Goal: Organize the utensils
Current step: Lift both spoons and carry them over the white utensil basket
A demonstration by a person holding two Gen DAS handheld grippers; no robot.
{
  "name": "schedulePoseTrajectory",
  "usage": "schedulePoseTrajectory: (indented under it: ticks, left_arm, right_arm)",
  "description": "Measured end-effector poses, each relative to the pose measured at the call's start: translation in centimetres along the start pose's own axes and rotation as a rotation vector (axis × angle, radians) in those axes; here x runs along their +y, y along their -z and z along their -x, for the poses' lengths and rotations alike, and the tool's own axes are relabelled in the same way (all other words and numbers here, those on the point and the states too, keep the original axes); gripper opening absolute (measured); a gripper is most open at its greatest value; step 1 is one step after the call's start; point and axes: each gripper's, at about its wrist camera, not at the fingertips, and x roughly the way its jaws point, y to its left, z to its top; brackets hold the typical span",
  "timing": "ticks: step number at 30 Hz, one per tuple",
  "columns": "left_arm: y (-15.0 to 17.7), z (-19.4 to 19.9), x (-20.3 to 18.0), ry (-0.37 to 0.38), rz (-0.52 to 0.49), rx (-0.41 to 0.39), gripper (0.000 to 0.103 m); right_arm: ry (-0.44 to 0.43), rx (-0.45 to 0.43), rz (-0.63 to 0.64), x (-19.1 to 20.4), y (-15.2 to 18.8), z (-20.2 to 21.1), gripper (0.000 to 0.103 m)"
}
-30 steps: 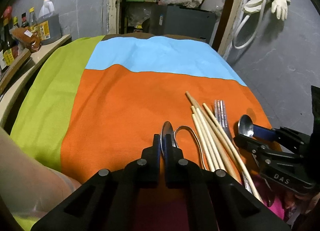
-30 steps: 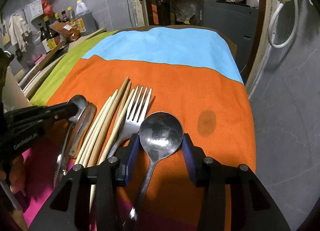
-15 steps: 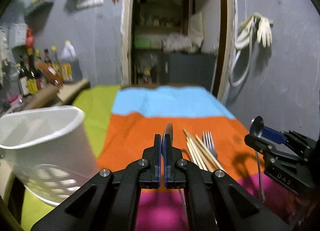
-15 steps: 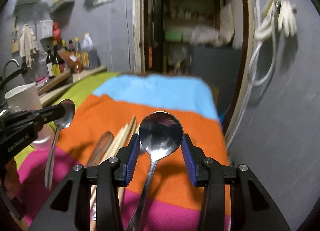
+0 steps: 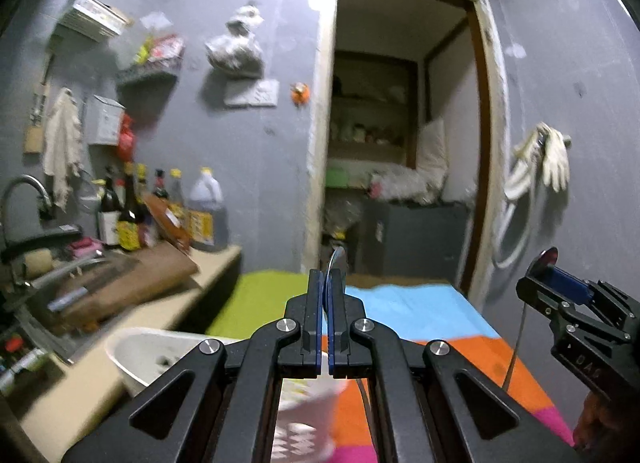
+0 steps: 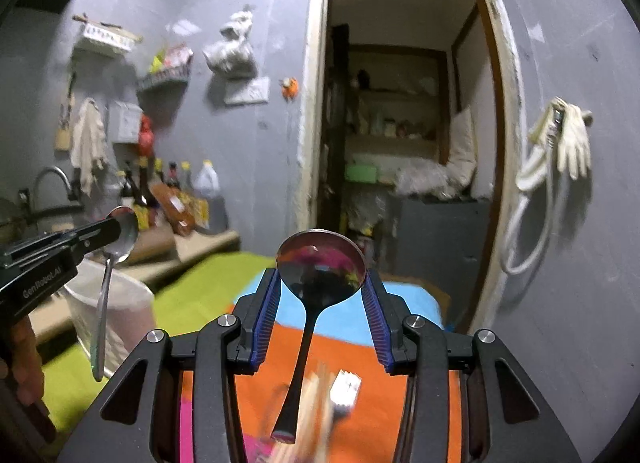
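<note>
- While both grippers point roughly level at the grey wall, each carries a metal spoon: the left gripper [image 5: 325,295] is clamped flat on the bowl of a small spoon [image 6: 125,231], seen edge-on between its blue pads, handle hanging down
- The right gripper [image 6: 321,303] pinches a larger spoon [image 6: 320,267] by the sides of its round, glossy bowl; ribbed blue pads press on either rim, dark handle tapering down toward the camera
- White plastic utensil holder [image 5: 160,355]: smooth rounded rim, lattice cut-outs low on its wall; it stands on the table below and left of the left gripper
- On the cloth under the right gripper lie a fork [image 6: 345,387] and pale wooden chopsticks [image 6: 310,403], both blurred
- Table cloth [image 6: 352,351] in flat blocks of orange, light blue, lime green and pink, matte weave
- Room: rough grey walls, an open doorway [image 5: 404,143] ahead with shelves inside, bottles [image 5: 160,215] on a beige counter at left beside a sink tap, pale gloves [image 6: 572,143] and a hose hanging at right
- The far table edge stops just short of the doorway; counter edge runs close along the table's left side; air above the holder rim is open
</note>
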Motion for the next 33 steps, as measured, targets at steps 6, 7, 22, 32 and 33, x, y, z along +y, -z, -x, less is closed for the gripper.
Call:
schedulePoseTrajectory:
  ticks: [6, 7, 22, 32, 33]
  left_arm:
    - [-2.7, 1.6, 5.6, -0.097, 0.028, -0.060, 0.000]
    - [-3.1, 1.6, 6.8, -0.120, 0.037, -0.068, 0.000]
    - [-1.7, -1.4, 14.0, -0.258, 0.059, -0.074, 0.000]
    - [1.9, -3.8, 13.3, -0.247, 0.012, -0.036, 0.000]
    - [2.1, -4.0, 13.4, -0.237, 0.014, -0.032, 0.000]
  right_arm:
    - [-0.102, -0.046, -0.002, 3.6, -3.0, -1.0, 0.039]
    - [-0.119, -0.052, -0.006, 4.1, -3.3, -1.2, 0.039]
    - [-0.277, -0.109, 0.014, 12.2, -4.8, -5.0, 0.039]
    - [-0.271, -0.039, 0.046, 13.2, -0.8, -7.0, 0.040]
    - [-0.273, -0.025, 0.044, 13.1, -0.3, -7.2, 0.040]
